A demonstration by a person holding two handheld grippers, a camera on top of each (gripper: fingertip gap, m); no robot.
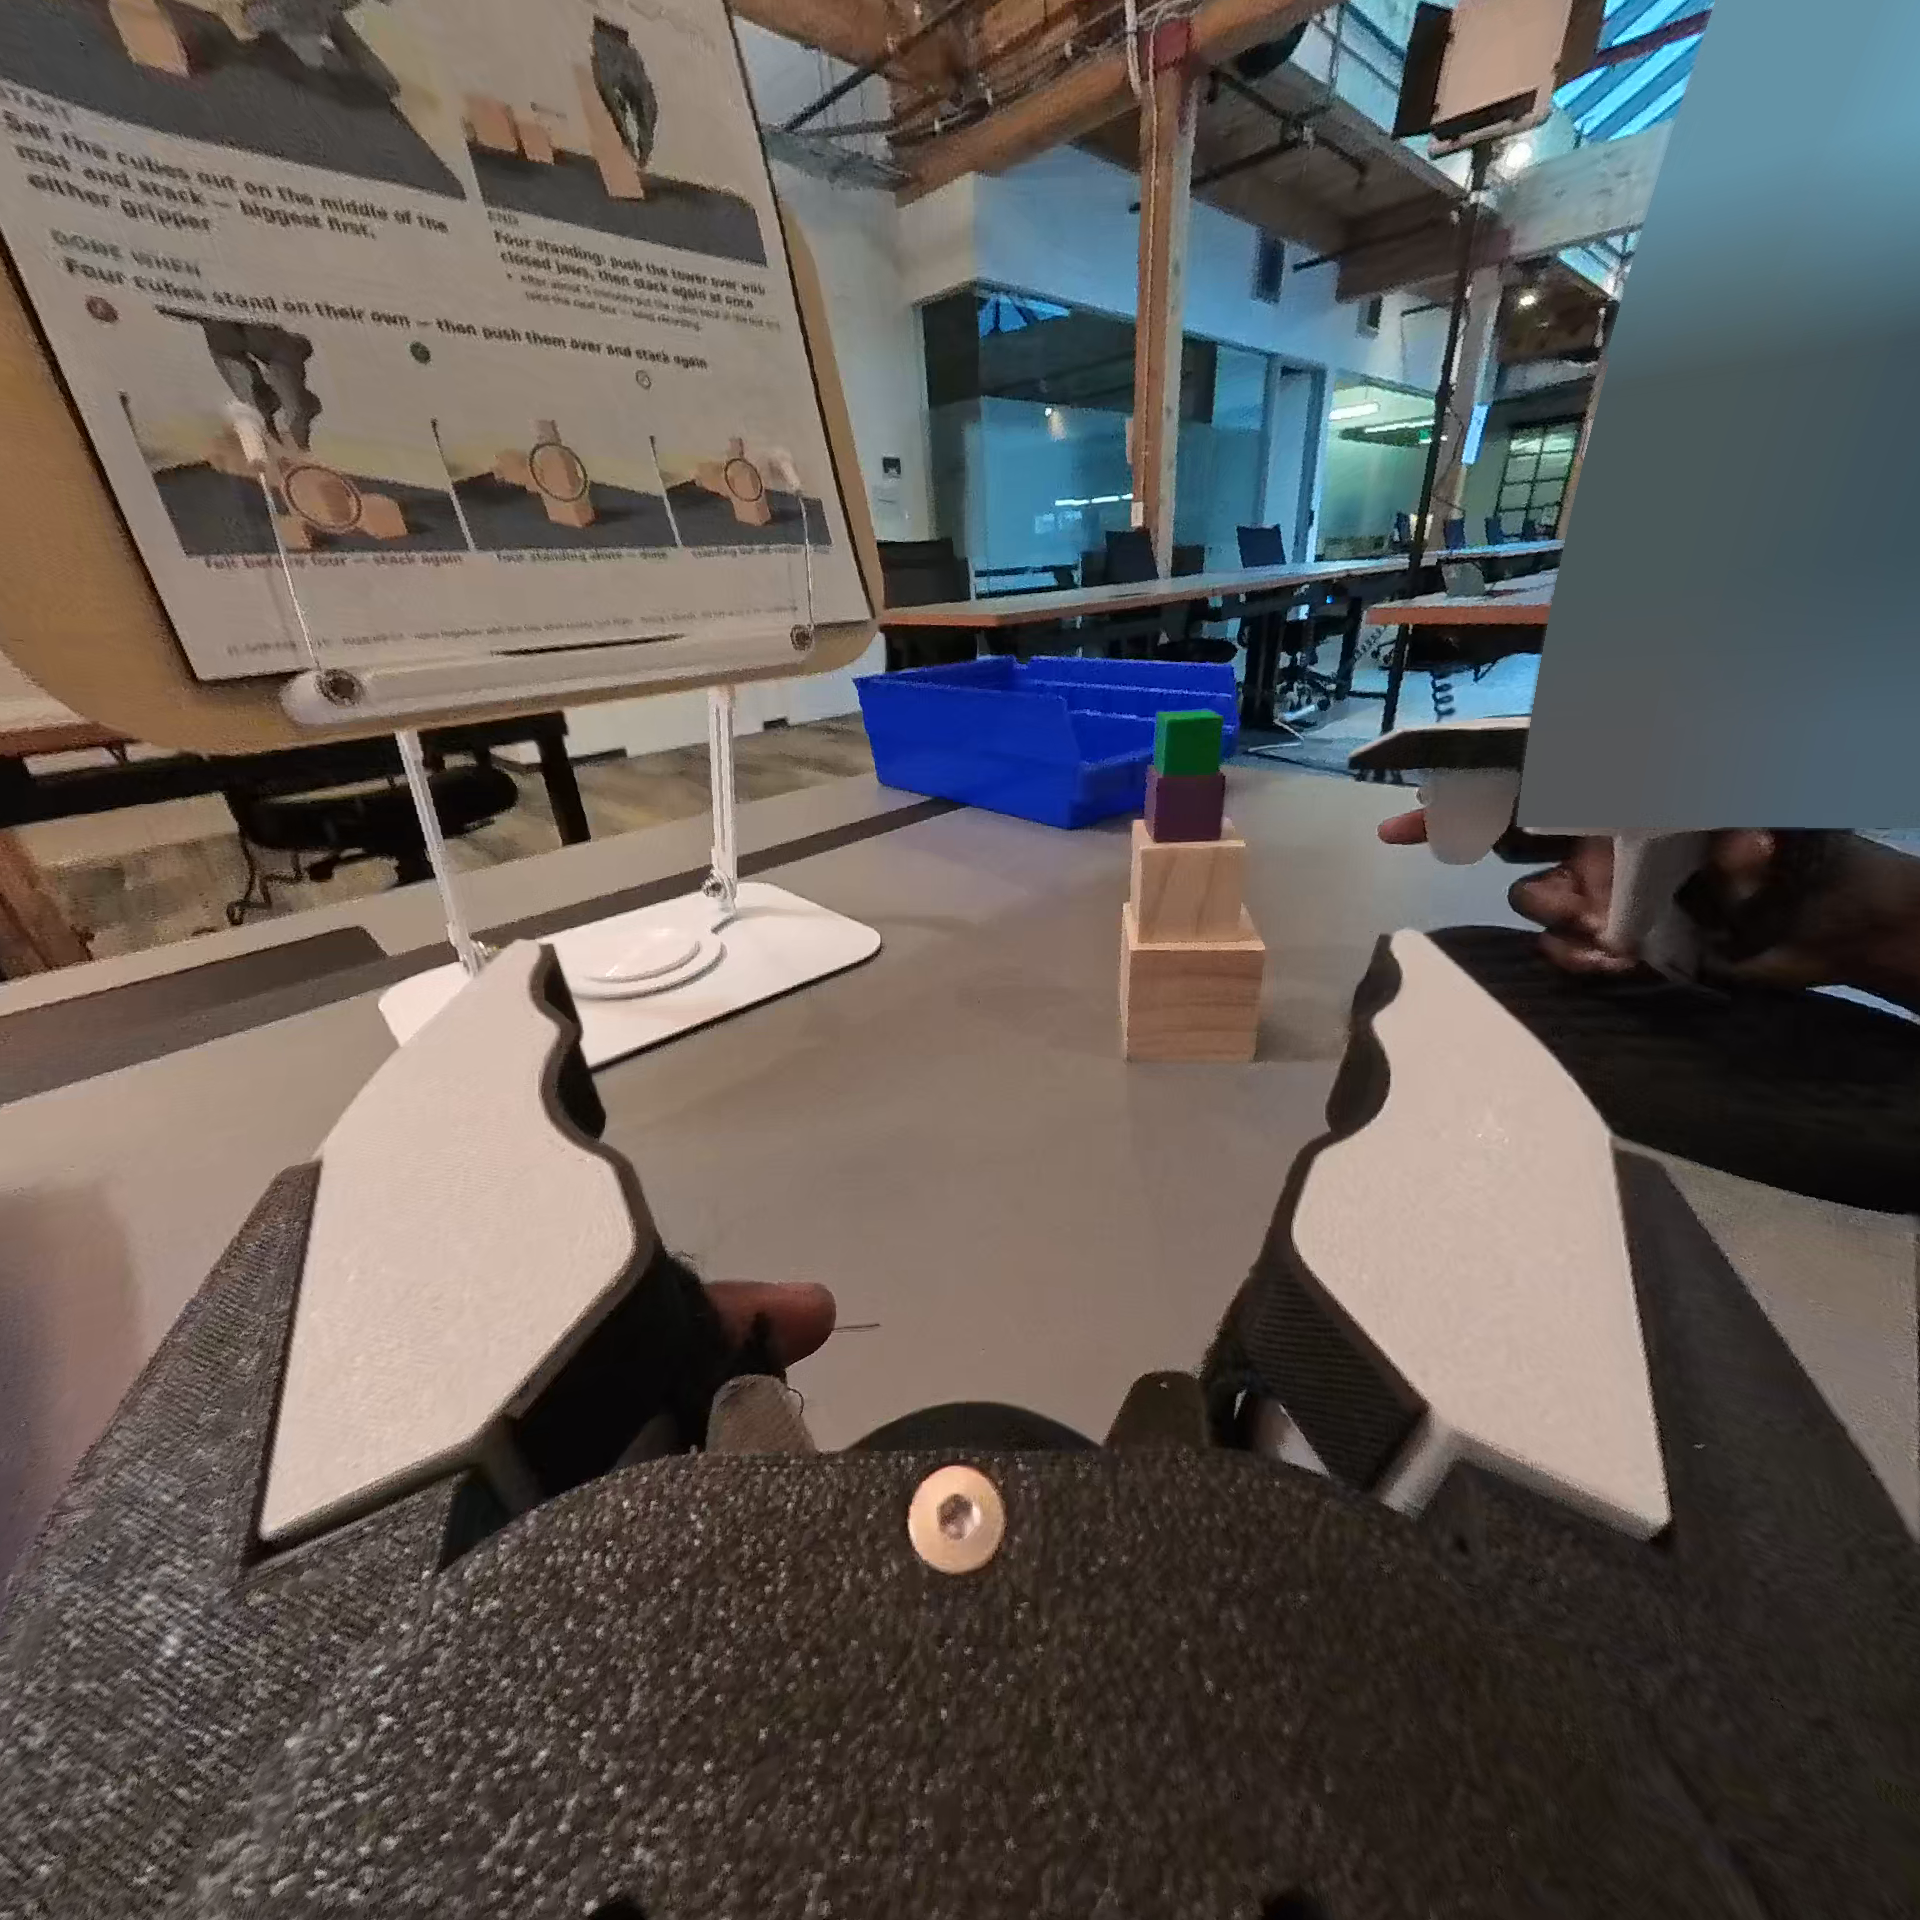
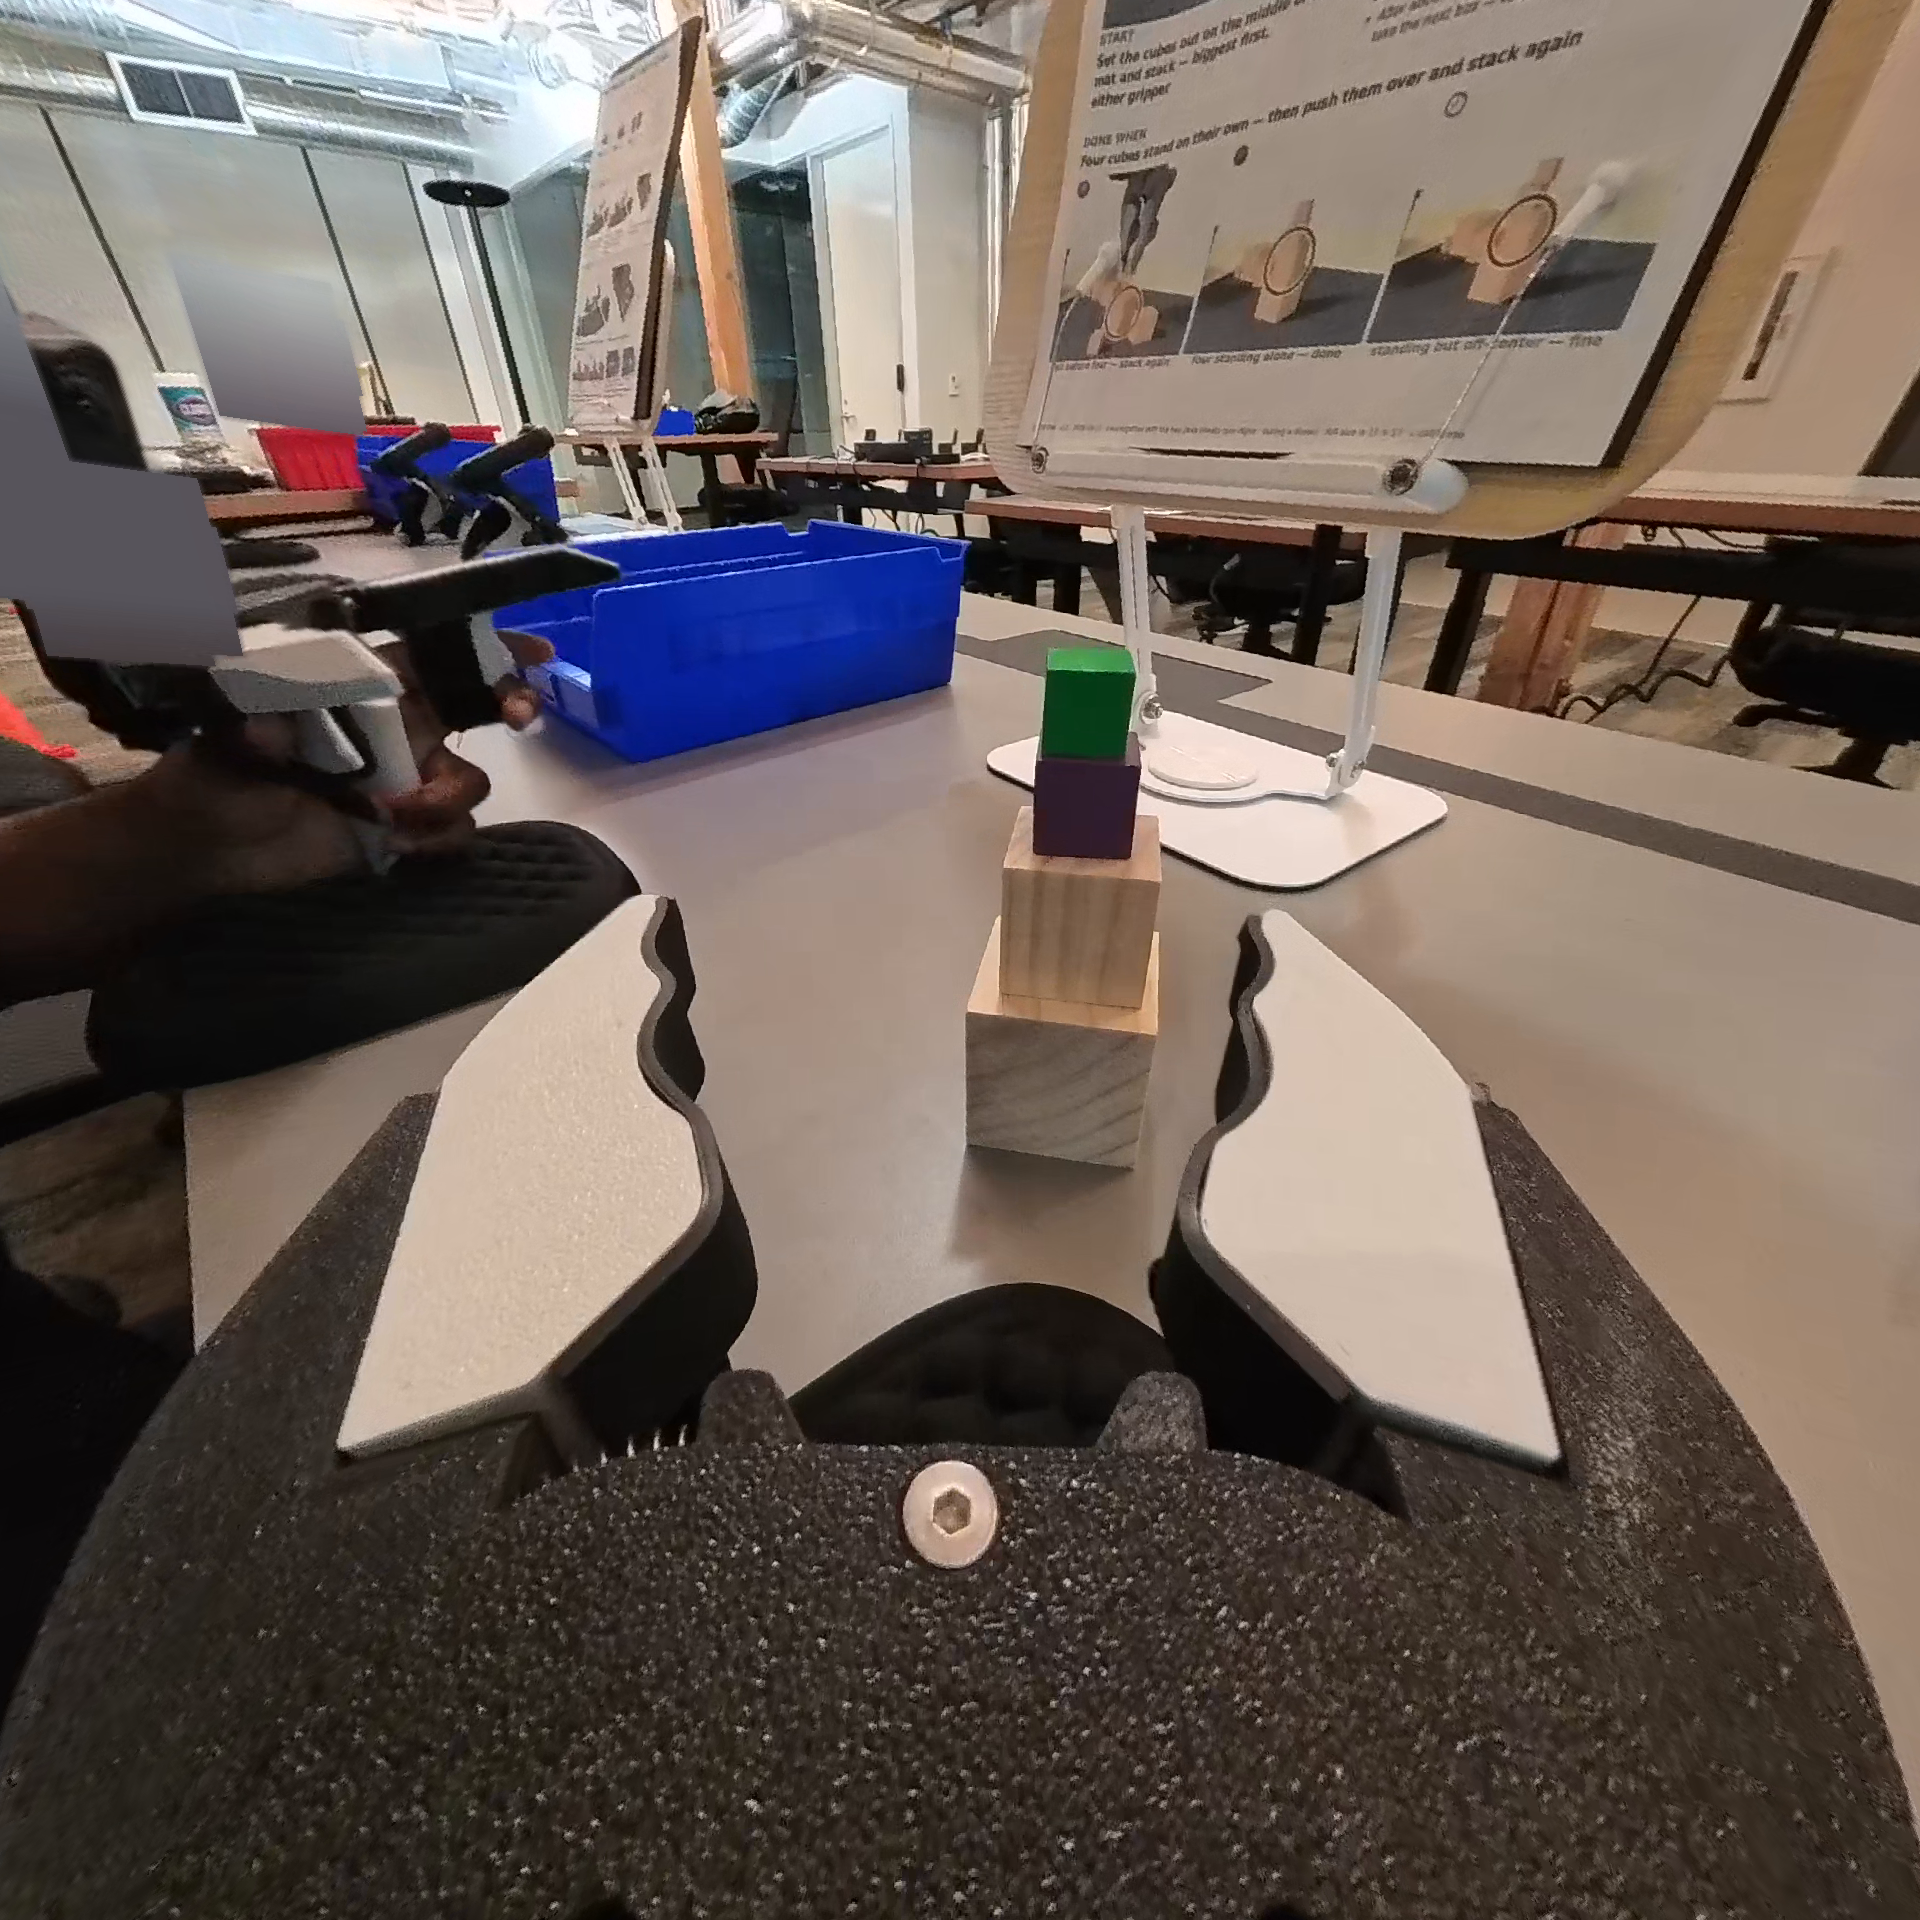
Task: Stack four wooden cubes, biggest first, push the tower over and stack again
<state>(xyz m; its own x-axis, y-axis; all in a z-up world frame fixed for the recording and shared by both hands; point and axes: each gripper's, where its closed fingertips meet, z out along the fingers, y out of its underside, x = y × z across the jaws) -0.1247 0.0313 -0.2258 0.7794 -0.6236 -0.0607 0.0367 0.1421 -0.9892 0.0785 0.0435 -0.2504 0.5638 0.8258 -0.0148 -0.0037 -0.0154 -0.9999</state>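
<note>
Both claws agape and bare, four-cube tower upright on grey table, green cube topmost

Open office: exposed timber ceiling beams, wooden post, glass partition walls, long desks with black chairs, skylights.

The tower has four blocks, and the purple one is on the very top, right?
Not quite. The tower has four blocks, but the green block is on the very top; the purple block sits just under it. The right wrist view shows it.
</note>
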